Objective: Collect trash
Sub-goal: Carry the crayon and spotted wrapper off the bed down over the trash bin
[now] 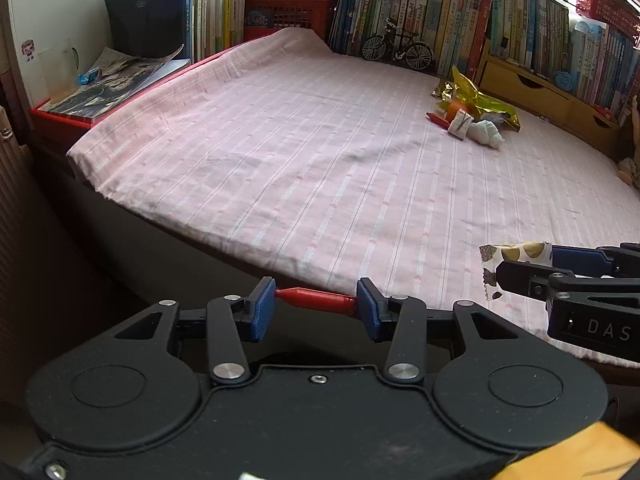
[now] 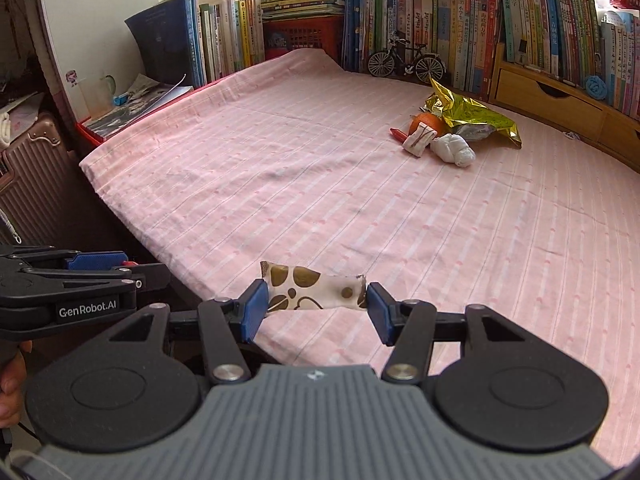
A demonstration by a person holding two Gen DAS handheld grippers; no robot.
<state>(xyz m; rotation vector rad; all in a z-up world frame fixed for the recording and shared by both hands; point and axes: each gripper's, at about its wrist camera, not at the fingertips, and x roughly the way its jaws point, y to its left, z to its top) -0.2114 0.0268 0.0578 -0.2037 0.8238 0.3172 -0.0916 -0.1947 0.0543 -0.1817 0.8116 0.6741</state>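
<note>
My left gripper (image 1: 316,302) is shut on a red crayon-like stick (image 1: 316,300), held crosswise between its blue pads over the near edge of the pink bed (image 1: 280,160). My right gripper (image 2: 316,298) is shut on a white snack wrapper with brown spots (image 2: 316,286), gripped end to end; that wrapper (image 1: 516,256) also shows at the right of the left wrist view. Far across the bed lies a trash pile: a gold foil bag (image 2: 476,116), an orange (image 2: 428,122), a second red stick (image 2: 398,135), a small folded wrapper (image 2: 418,140) and a wad of white tissue (image 2: 454,150).
Shelves of books (image 2: 440,24) line the far side, with a model bicycle (image 2: 406,62) and wooden drawers (image 2: 548,98). A red box with magazines (image 1: 100,92) sits at the bed's left corner. A pink suitcase (image 2: 28,184) stands beside the bed on the left.
</note>
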